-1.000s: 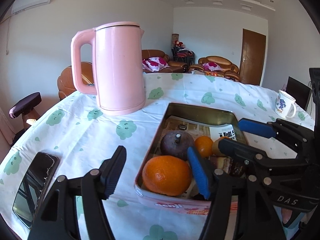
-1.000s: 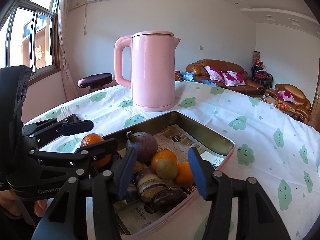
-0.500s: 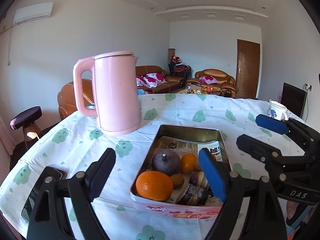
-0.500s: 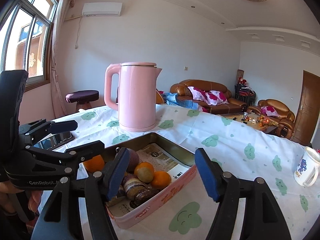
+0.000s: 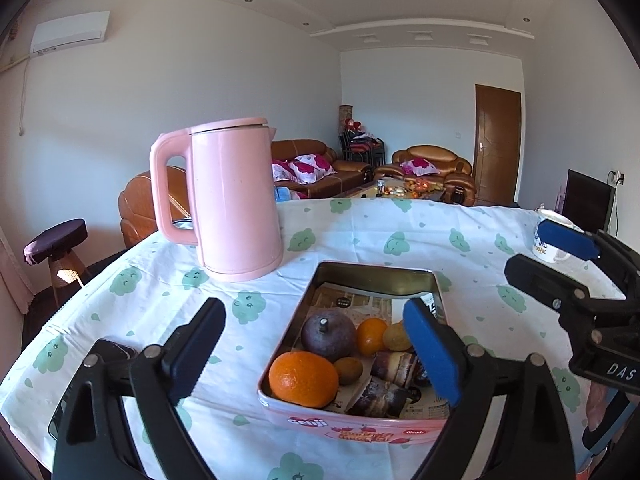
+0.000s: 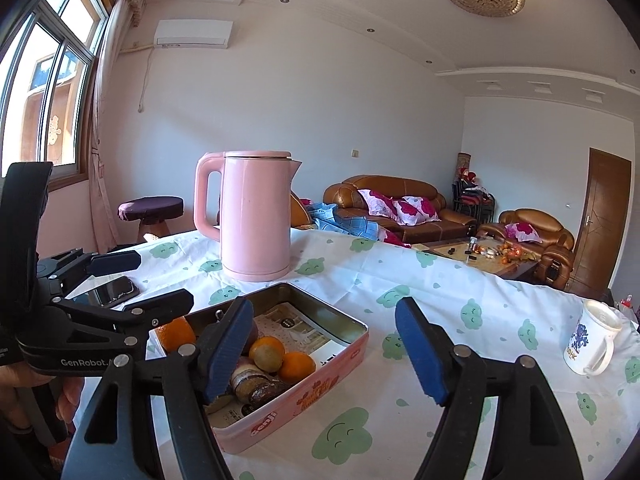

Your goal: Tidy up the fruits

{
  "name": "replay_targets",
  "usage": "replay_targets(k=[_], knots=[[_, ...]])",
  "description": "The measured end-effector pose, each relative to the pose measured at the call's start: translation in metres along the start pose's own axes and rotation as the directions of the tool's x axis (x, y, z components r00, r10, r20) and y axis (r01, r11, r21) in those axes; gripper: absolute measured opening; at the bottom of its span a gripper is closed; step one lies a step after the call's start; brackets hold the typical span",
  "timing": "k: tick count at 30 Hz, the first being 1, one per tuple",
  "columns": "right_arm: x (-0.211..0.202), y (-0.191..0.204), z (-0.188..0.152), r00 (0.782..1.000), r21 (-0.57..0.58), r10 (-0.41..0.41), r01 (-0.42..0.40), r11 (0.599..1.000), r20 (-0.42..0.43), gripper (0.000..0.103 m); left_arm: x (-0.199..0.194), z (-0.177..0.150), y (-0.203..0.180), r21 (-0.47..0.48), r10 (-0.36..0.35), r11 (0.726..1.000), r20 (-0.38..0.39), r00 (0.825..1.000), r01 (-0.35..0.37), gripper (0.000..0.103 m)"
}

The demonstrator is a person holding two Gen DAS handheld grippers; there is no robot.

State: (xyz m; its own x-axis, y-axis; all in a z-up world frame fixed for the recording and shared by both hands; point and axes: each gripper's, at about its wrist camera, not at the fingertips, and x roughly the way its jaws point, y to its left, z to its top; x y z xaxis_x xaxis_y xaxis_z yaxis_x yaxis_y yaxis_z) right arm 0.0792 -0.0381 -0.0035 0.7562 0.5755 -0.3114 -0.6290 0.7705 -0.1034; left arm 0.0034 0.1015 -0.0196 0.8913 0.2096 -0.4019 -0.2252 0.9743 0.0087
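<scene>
A pink tin box [image 5: 372, 430] [image 6: 312, 392] lined with paper sits on the tablecloth. It holds a large orange [image 5: 303, 378], a dark purple fruit [image 5: 328, 334], a small orange [image 5: 370, 336], a kiwi [image 5: 349, 368] and dark cut pieces [image 5: 394, 364]. My left gripper [image 5: 316, 354] is open and empty, above the near side of the box. My right gripper [image 6: 324, 348] is open and empty, held above the box's right side; it also shows in the left wrist view [image 5: 560, 256].
A pink kettle [image 5: 230, 200] [image 6: 254, 216] stands behind the box. A black phone [image 6: 114, 290] lies at the table's left. A white mug [image 6: 590, 338] stands at the right. The table edge is close in front.
Both grippers have pulled back and up from the box, staying open. The fruits have not moved.
</scene>
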Motion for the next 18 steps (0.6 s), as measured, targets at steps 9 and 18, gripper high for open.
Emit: replay_targets(k=[9, 18], knots=[[-0.0031, -0.0017, 0.0001, 1.000, 0.005, -0.004, 0.004, 1.000, 0.008, 0.075, -0.0010, 0.0013, -0.0002, 0.001, 0.003, 1.000, 0.003, 1.000, -0.003, 0.093], [-0.0039, -0.0028, -0.0012, 1.000, 0.003, -0.008, 0.008, 1.000, 0.007, 0.076, -0.0015, 0.0017, -0.0010, 0.002, 0.002, 1.000, 0.003, 1.000, -0.002, 0.093]])
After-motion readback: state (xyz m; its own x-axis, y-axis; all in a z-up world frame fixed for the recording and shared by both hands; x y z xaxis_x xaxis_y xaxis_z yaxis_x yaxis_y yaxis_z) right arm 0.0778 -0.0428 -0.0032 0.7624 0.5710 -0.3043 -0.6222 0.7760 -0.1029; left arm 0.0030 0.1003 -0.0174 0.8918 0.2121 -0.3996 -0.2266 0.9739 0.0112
